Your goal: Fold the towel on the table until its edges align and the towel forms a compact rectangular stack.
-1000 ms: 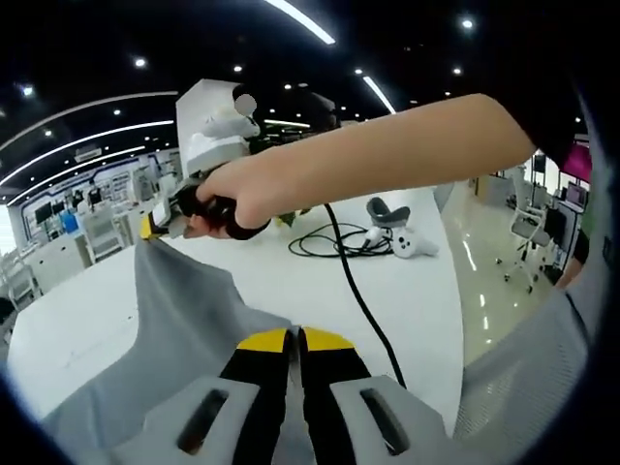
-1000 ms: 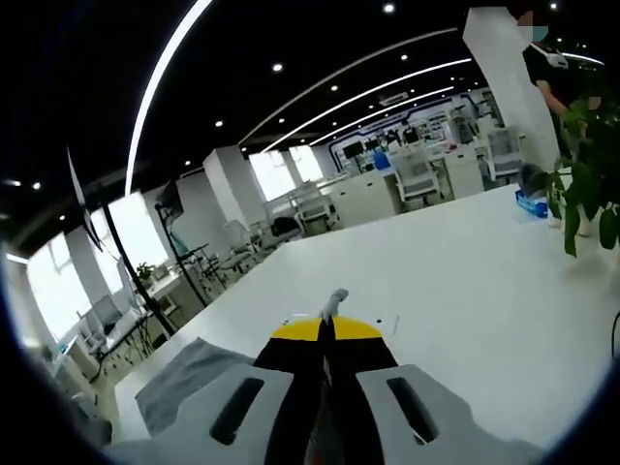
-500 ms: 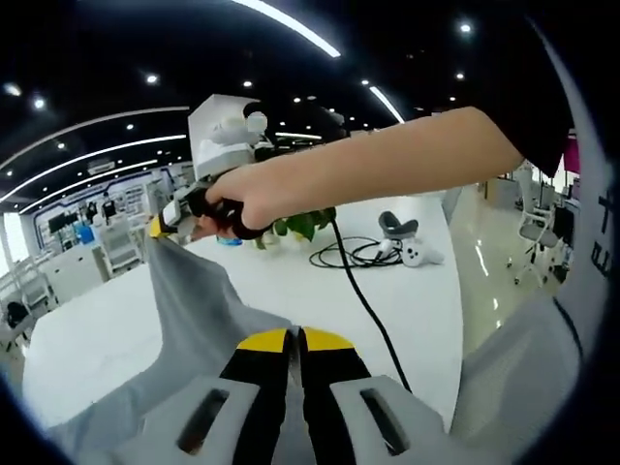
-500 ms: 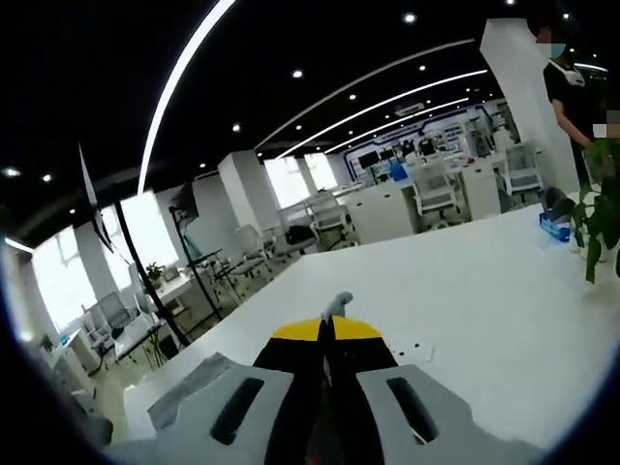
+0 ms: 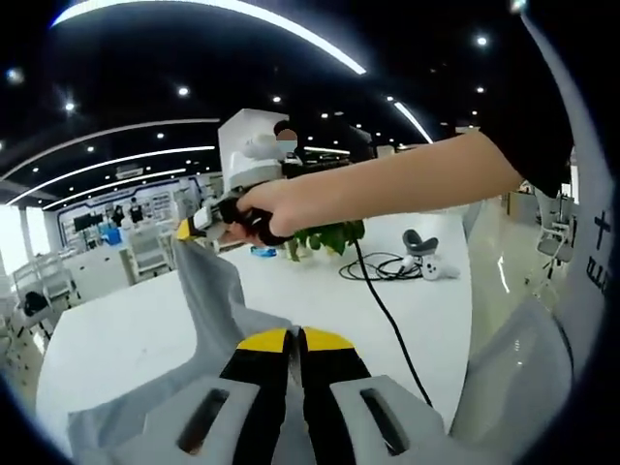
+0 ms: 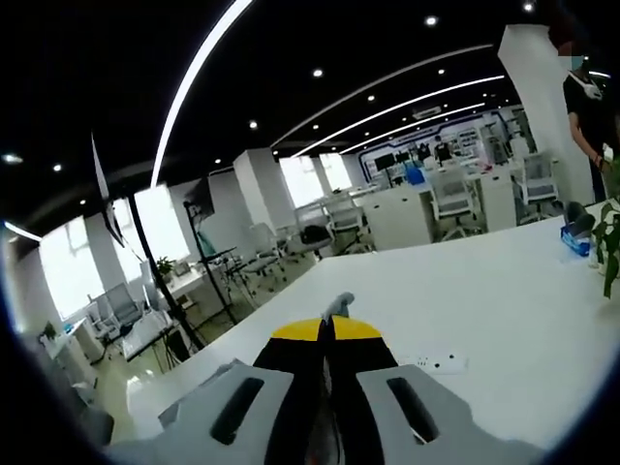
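The grey towel (image 5: 218, 300) hangs stretched between the two grippers above the white table (image 5: 116, 339). In the left gripper view, my left gripper (image 5: 295, 335) is shut on one part of the cloth, which bunches round its yellow-tipped jaws. A hand holds my right gripper (image 5: 194, 229) farther off, shut on another corner. In the right gripper view, my right gripper (image 6: 326, 325) is shut and a small tip of towel (image 6: 336, 304) sticks out past the jaws. A grey strip of the towel shows at the lower left.
A black cable (image 5: 383, 305) runs over the table to a coil beside a white controller (image 5: 431, 269) and a potted plant (image 5: 325, 237). A small white strip (image 6: 441, 363) lies on the table (image 6: 504, 310). A person (image 6: 593, 107) stands at the far right by desks.
Both grippers have risen and tilted upward with the towel still stretched between them. The right gripper sits farther right in the left gripper view. Less towel shows in the right gripper view.
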The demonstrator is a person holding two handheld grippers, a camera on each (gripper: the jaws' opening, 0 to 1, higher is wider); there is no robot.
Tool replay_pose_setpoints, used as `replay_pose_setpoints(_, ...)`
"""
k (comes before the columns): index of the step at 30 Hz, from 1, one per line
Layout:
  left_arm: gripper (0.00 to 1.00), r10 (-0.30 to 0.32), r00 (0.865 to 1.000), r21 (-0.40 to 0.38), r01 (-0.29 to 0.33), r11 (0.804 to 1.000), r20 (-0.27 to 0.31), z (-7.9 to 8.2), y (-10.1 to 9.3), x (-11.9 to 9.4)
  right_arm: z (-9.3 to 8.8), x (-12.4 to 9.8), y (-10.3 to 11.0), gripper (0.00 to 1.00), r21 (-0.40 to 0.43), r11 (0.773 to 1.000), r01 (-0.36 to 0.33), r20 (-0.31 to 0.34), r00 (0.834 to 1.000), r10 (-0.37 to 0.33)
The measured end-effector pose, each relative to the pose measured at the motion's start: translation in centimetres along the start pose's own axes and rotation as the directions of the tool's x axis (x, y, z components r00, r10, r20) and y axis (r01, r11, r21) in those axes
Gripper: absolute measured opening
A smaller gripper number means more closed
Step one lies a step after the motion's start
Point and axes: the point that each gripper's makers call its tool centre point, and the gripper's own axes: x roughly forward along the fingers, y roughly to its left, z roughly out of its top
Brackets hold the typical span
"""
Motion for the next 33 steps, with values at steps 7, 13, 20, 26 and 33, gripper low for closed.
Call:
replay_pose_setpoints(7, 0.04, 0.031, 0.999, 0.01, -0.031, 0.999, -0.006, -0.6, 1.7, -3.0, -0.2, 1.9, 3.7, 0.0, -0.031, 0.999, -0.038, -0.011, 0.999, 0.038)
replay_pose_setpoints(13, 0.04, 0.076, 0.997, -0.01, -0.076, 0.997, 0.0, -1.1, 4.0, -5.7, -0.5, 3.7, 6.7, 0.0, -0.061, 0.996, -0.066, -0.019, 0.998, 0.065)
replay_pose_setpoints(20, 0.03, 0.126, 0.992, -0.025, -0.126, 0.992, -0.002, -1.9, 6.5, -8.7, -0.9, 5.8, 9.7, 0.0, -0.055, 0.994, -0.096, -0.019, 0.995, 0.096)
replay_pose_setpoints(26, 0.04, 0.187, 0.982, -0.051, -0.186, 0.981, -0.001, -2.6, 8.7, -10.7, -0.7, 7.3, 11.8, 0.0, -0.063, 0.991, -0.12, -0.026, 0.993, 0.119)
replay_pose_setpoints(33, 0.04, 0.252, 0.968, -0.076, -0.252, 0.965, -0.015, -3.6, 10.9, -13.4, -1.4, 9.1, 14.6, 0.0, -0.095, 0.982, -0.166, -0.05, 0.986, 0.162)
